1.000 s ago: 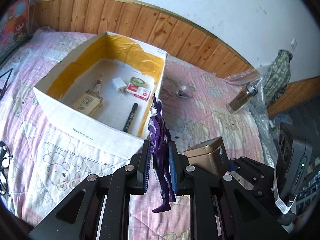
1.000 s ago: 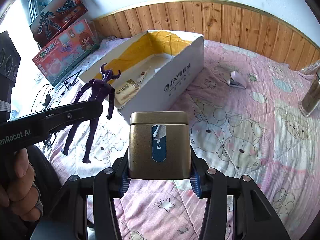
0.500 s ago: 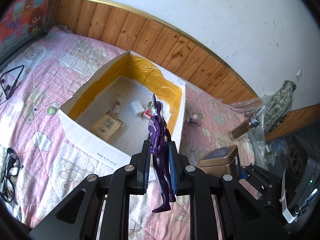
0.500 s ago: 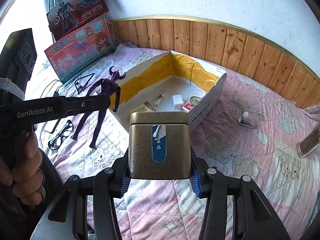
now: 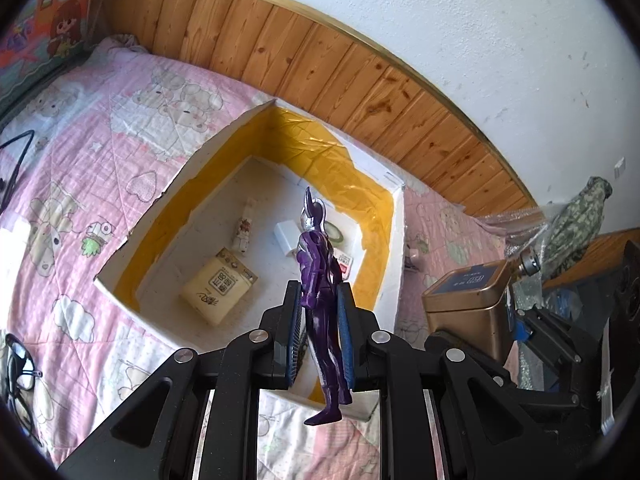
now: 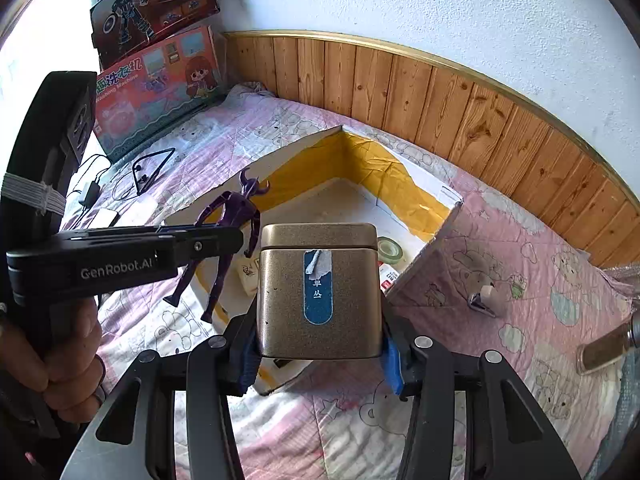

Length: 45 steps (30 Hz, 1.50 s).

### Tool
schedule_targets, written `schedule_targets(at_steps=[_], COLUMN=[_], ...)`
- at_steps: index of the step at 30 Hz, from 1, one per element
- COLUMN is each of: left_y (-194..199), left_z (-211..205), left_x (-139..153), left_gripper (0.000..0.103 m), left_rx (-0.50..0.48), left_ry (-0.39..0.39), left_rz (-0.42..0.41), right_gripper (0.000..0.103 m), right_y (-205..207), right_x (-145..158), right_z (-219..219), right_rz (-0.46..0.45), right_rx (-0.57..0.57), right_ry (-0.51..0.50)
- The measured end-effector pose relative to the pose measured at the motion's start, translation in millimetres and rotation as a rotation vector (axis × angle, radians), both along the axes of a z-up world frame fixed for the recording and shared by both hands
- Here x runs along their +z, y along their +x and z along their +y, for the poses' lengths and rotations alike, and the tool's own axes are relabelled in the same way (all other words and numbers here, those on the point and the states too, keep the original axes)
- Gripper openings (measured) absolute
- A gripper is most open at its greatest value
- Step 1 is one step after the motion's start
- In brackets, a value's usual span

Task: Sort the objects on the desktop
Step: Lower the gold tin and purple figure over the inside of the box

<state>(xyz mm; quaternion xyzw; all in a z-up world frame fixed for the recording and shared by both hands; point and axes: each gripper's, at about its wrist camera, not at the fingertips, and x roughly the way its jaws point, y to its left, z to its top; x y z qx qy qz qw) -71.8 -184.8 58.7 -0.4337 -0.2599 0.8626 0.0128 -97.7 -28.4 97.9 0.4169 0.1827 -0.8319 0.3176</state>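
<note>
Left gripper (image 5: 319,332) pinches narrow on a glossy purple plastic figure (image 5: 320,280), upright over the near edge of the white cardboard box (image 5: 132,296) (yellow-lined). Right gripper (image 6: 318,354) clamps wide on a squarish gold metal tin (image 6: 318,292), above the quilted pink bed (image 6: 520,280).

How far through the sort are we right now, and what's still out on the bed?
Done: a tan packet, tape roll and other small items lie in the white box. In hand: left tongs grip the purple figure, right tongs the gold tin, both above the box. Left: glasses, a clip and a bottle on the quilt.
</note>
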Motion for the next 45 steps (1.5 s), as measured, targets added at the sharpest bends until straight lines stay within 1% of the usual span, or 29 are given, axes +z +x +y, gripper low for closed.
schedule_targets(at_steps=[6,11,14,23,32,40,45], left_y=[-23.0,-31.8,-35.5,-43.1,-48.4,-51.0,-53.7], left_z=[-5.5,-10.9,-11.3,0.7,-0.7,-5.1,-7.8], left_x=[-20.5,-44.4,-51.0,-56.2,-65.1,-72.1,-73.5], left_gripper=[0.018,0.018,0.018,0.018,0.018,0.018,0.018], left_rx=[-0.006,-0.017,-0.031,-0.077,-0.078,-0.078,-0.068], left_ry=[0.006,0.047,0.059,0.063,0.079,0.125,0.131], left_rz=[-0.048,-0.098,-0.115,-0.126,-0.148,-0.173,-0.178], right_gripper=[0.05,0.05,0.05,0.05,0.05,0.05,0.05], right_y=[-35.4,-64.0,-79.3,-110.1,-142.3,-157.7,-169.6], right_x=[-8.7,-20.1,-27.5,-45.1,-63.6,-77.0,-88.2], right_z=[-20.0,-38.4,-49.1,-77.1,-99.3,-115.6,-123.2], right_rz=[-0.027,-0.046,-0.056,-0.07,-0.112,-0.123,-0.133], right_rx=[-0.006,-0.01,-0.011,0.0,-0.011,-0.007,-0.015], right_ry=[0.039,0.078,0.103,0.173,0.21,0.251,0.278])
